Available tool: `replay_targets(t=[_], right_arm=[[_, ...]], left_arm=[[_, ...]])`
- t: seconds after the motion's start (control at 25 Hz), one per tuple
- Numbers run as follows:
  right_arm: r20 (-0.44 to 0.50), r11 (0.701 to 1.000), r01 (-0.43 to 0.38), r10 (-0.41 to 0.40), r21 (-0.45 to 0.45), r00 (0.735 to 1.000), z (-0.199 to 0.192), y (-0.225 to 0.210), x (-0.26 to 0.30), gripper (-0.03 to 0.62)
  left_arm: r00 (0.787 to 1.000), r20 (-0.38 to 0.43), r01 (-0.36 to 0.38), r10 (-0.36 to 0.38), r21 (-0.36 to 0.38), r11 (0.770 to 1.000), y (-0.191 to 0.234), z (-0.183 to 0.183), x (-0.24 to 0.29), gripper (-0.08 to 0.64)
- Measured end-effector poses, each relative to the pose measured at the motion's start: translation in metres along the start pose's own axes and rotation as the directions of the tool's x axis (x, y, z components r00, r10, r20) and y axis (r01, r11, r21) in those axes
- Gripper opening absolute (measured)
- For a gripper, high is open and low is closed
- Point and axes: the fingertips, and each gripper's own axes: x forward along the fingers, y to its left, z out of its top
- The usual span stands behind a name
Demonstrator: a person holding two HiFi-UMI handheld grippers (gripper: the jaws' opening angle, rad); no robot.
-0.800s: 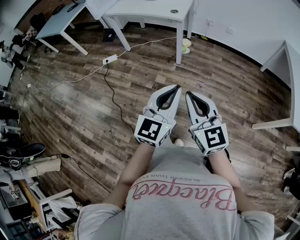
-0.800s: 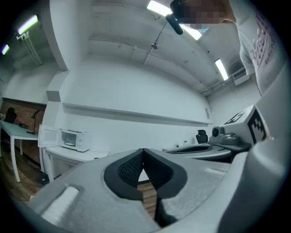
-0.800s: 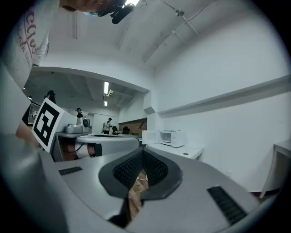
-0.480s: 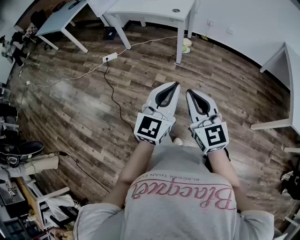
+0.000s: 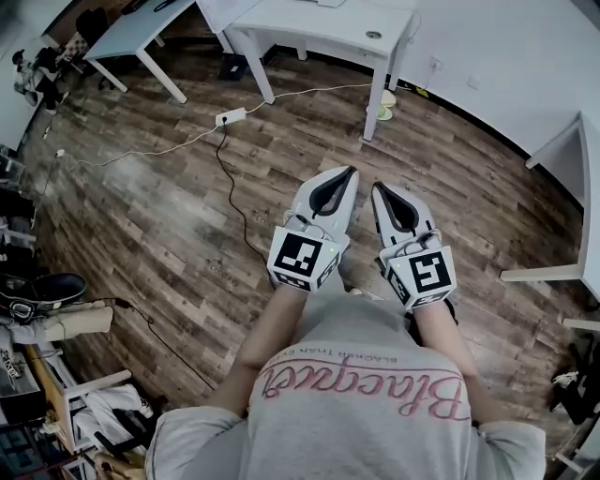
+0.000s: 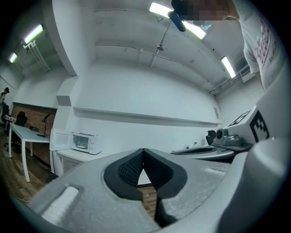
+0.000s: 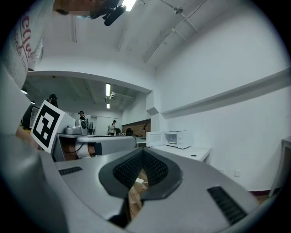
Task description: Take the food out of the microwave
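Note:
A white microwave (image 6: 82, 142) stands far off on a white table, its door swung open to the left; something pale lies inside, too small to name. The right gripper view shows the same microwave (image 7: 178, 138) on the table's end. In the head view my left gripper (image 5: 352, 172) and right gripper (image 5: 378, 188) are held side by side in front of my body, above the wood floor. Both are shut, their tips meeting, with nothing between the pads. The left gripper view shows its tips (image 6: 143, 150) closed, and so does the right gripper view (image 7: 143, 150).
A white table (image 5: 323, 26) stands ahead, a grey-blue desk (image 5: 127, 36) to its left, another white table (image 5: 574, 148) at the right. A power strip (image 5: 231, 117) and black cable lie on the floor. Clutter fills the left edge. People (image 7: 112, 128) stand far off.
The white table and the power strip have slid lower in the head view, so the table is nearer. Both grippers stay shut and keep their place before my body.

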Motion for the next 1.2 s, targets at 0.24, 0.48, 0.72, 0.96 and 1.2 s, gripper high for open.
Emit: replay_targets(t=[0.24,0.48,0.72,0.96,1.2], right_arm=[[-0.001,0.999,0.023,-0.023,0.027,1.0,0.001,-0.012,0.037,0.009],[-0.022,0.999,-0.009,0.009,0.035,1.0,-0.005,-0.013,0.082,0.009],[-0.046,0.999,-0.038,0.039,0.026,0.998,-0.015,-0.019,0.127,0.009],[-0.065,0.999,-0.03,0.033,0.042,0.997,-0.016,-0.033,0.172,0.009],[-0.082,0.999,-0.028,0.031,0.043,0.996,-0.015,-0.038,0.216,0.009]], left_arm=[[1.0,-0.005,-0.012,0.012,-0.01,1.0,0.04,0.001,0.015,0.005],[0.999,-0.013,-0.031,0.031,-0.019,0.999,0.082,-0.002,0.031,0.006],[0.999,-0.024,-0.048,0.047,-0.037,0.998,0.125,-0.012,0.051,0.006],[0.999,-0.03,-0.033,0.031,-0.057,0.998,0.163,-0.015,0.076,0.005],[0.999,-0.039,-0.022,0.019,-0.06,0.998,0.205,-0.015,0.095,0.005]])
